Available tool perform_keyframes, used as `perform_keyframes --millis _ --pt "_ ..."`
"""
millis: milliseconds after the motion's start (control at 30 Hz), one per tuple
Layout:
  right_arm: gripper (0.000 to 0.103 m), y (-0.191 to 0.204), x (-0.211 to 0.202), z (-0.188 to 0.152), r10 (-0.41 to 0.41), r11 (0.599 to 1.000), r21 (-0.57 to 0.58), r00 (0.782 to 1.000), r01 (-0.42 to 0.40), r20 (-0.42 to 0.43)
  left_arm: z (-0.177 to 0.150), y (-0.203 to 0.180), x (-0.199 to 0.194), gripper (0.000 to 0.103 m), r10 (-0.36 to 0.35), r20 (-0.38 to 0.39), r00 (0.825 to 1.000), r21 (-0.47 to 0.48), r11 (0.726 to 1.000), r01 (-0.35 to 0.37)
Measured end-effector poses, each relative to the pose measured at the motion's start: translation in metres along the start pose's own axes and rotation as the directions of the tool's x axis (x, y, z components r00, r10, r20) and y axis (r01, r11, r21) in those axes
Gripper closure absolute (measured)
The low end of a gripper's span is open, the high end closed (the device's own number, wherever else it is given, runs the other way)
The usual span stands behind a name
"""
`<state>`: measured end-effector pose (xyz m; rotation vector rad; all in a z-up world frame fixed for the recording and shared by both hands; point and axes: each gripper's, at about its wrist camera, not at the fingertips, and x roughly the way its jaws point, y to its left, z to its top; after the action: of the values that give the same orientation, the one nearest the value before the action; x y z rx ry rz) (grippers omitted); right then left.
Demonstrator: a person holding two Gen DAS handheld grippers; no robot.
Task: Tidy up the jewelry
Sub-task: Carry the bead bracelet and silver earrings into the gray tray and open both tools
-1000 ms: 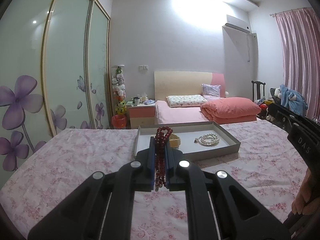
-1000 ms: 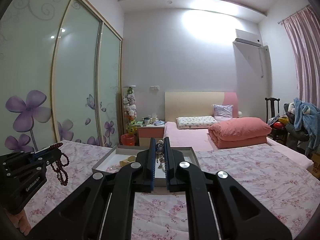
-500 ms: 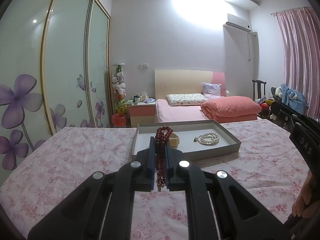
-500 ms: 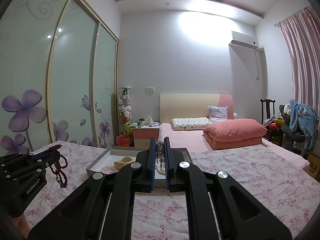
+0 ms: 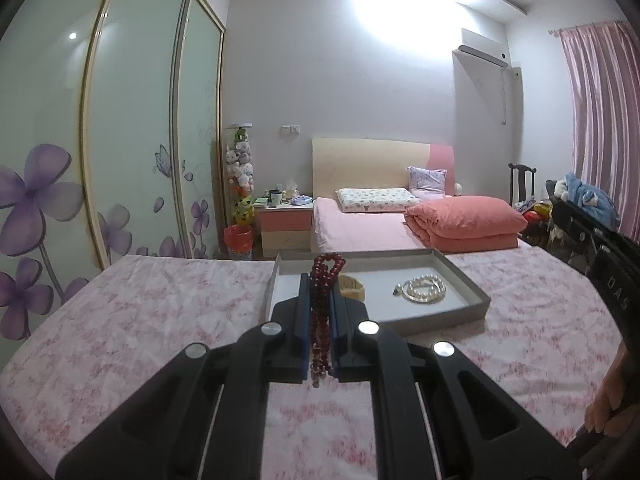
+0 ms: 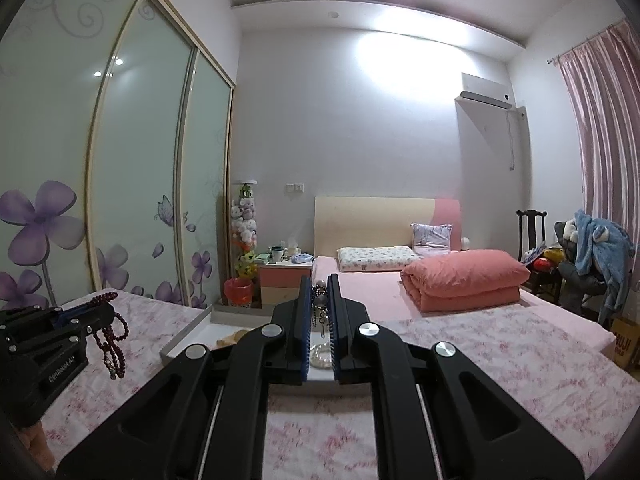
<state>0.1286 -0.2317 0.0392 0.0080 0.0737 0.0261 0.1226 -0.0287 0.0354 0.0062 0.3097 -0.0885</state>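
My left gripper (image 5: 320, 280) is shut on a dark red bead necklace (image 5: 320, 316) that hangs between its fingers, held above the flowered bedspread just short of a grey tray (image 5: 468, 280). The tray holds a white pearl bracelet (image 5: 425, 289) and a gold bangle (image 5: 352, 286). My right gripper (image 6: 320, 284) is shut on a silver chain with metal beads (image 6: 320, 308), above the tray (image 6: 188, 340). The left gripper (image 6: 60, 332) with the red necklace (image 6: 112, 340) shows at the left of the right wrist view. The right gripper's body (image 5: 600, 256) shows at the right edge of the left wrist view.
The tray lies on a table or bed covered in pink flowered cloth (image 5: 140, 320). Behind are a pink bed (image 5: 360, 232), a folded salmon quilt (image 5: 464, 220), a nightstand (image 5: 286, 220), sliding wardrobe doors (image 5: 120, 140), and a chair with clothes (image 6: 580, 256).
Both grippers have risen and tilted a little, so the tray sits lower in both views. Each stays shut on its jewelry.
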Motion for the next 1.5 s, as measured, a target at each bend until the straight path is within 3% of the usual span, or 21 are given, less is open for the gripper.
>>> perform_keyframes --millis 333,567,867,933,1000,1033,1167,1367,1433,1500 --pt "0.094 -0.009 0.083 -0.004 0.056 0.997 0.058 0.991 -0.049 -0.119 0.028 0.000 0.076 0.094 -0.056 -0.068 0.996 -0.036 0.998 0.054" --pt "0.094 -0.008 0.157 -0.025 0.105 0.991 0.108 0.960 -0.079 -0.261 0.028 -0.007 0.149 0.094 -0.100 -0.168 0.981 -0.060 0.994 0.091" --pt "0.094 -0.006 0.199 -0.046 0.129 0.985 0.151 0.925 -0.079 -0.358 0.017 -0.020 0.198 0.094 -0.139 -0.232 0.963 -0.061 0.990 0.129" --pt "0.088 -0.008 0.201 -0.047 0.146 0.981 0.173 0.915 -0.086 -0.375 0.016 -0.021 0.203 0.092 -0.156 -0.241 0.958 -0.069 0.987 0.144" --pt "0.049 -0.012 0.198 -0.044 0.143 0.979 0.187 0.921 -0.079 -0.362 0.017 -0.020 0.204 0.082 -0.165 -0.236 0.958 -0.081 0.985 0.150" --pt "0.046 -0.016 0.189 -0.041 0.134 0.979 0.191 0.931 -0.071 -0.341 0.017 -0.019 0.201 0.075 -0.167 -0.230 0.959 -0.091 0.985 0.149" --pt "0.046 -0.030 0.175 -0.026 0.126 0.975 0.215 0.941 -0.059 -0.314 0.022 0.000 0.192 0.072 -0.150 -0.218 0.964 -0.144 0.982 0.121" --pt "0.046 -0.041 0.143 -0.009 0.119 0.969 0.243 0.953 -0.050 -0.277 0.031 0.039 0.149 0.055 -0.092 -0.172 0.981 -0.221 0.974 0.053" --pt "0.042 -0.039 0.132 -0.004 0.123 0.968 0.243 0.955 -0.056 -0.270 0.030 0.047 0.130 0.046 -0.074 -0.156 0.985 -0.226 0.973 0.037" --pt "0.028 -0.037 0.117 -0.001 0.127 0.968 0.242 0.958 -0.063 -0.256 0.030 0.052 0.113 0.039 -0.057 -0.142 0.988 -0.220 0.975 0.024"
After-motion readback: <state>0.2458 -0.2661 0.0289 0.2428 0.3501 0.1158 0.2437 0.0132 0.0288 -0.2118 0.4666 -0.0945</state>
